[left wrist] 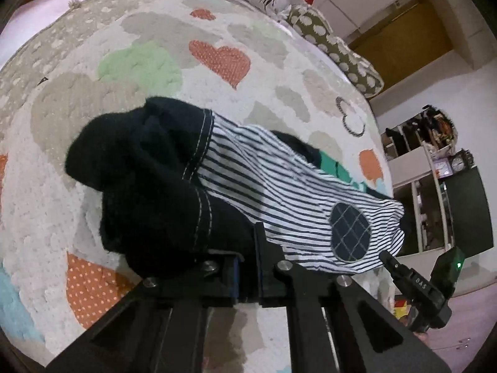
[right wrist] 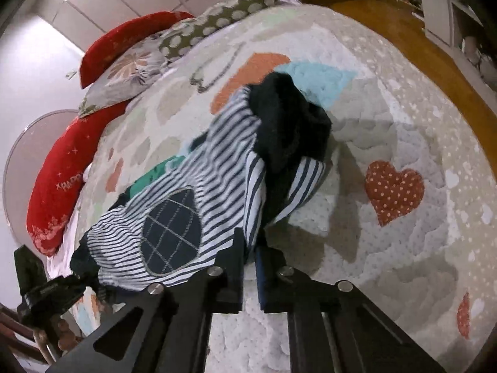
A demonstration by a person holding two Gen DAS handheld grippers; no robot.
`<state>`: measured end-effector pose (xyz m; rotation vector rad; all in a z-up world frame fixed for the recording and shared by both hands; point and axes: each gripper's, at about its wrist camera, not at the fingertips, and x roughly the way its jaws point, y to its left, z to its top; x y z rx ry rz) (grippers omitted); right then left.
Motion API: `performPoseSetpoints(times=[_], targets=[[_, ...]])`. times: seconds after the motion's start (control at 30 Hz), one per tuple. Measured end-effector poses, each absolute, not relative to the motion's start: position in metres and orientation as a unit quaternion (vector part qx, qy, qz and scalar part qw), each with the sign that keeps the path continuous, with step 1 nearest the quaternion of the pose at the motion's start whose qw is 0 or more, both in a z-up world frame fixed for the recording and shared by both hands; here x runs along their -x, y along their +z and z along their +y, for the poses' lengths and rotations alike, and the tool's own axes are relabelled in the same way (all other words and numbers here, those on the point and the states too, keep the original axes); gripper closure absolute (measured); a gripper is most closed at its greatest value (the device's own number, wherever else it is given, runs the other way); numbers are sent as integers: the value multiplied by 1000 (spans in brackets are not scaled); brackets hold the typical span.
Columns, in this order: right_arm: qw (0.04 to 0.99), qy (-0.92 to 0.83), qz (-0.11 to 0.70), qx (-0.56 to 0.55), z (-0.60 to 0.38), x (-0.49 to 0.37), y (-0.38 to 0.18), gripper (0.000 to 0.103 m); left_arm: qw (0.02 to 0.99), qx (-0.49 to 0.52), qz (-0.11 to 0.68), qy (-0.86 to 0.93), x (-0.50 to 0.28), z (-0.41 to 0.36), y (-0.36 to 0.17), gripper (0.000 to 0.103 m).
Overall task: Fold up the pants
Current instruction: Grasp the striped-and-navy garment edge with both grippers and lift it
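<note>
**Striped pants held up over the bed by both claws**

A quilted bedspread with heart patches covers the bed. Above it hang the pants, navy-and-white striped with dark cuffs and an oval checked knee patch. The left claw is pinching the dark fabric; the right claw is pinching the striped cloth. The right claw's body reads "DAS" in the left wrist view.

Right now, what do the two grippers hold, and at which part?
Both hold the pants. The left gripper pinches the dark fabric by the stitched cuff; the right gripper pinches the striped leg's edge, beside the dark patch.
</note>
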<state>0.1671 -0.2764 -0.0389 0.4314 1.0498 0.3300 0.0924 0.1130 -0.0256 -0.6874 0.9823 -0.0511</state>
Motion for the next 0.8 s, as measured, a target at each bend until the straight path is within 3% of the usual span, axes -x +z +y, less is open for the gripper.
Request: performPoseSetpoints(times=[0.33,0.63,0.7,0.77,0.8], targets=[[838,207,471,-181,-270,-170,8,97,825,342,449,-35,-108,127,2,95],[844,202,465,-176,-237,-269,22,97,817,370,442,8,-201,170,-3,95],[853,178,457,-175,-232,-291,18,91,804,392,447,17,-218,183,-14,95],[860,151,458,-168,-231,-304,13,67,794,404,454,17,-223,189,-21,93],[859,153,457,-172,-232,-304,11,63,795,402,454,8,-222,190,-20,87]])
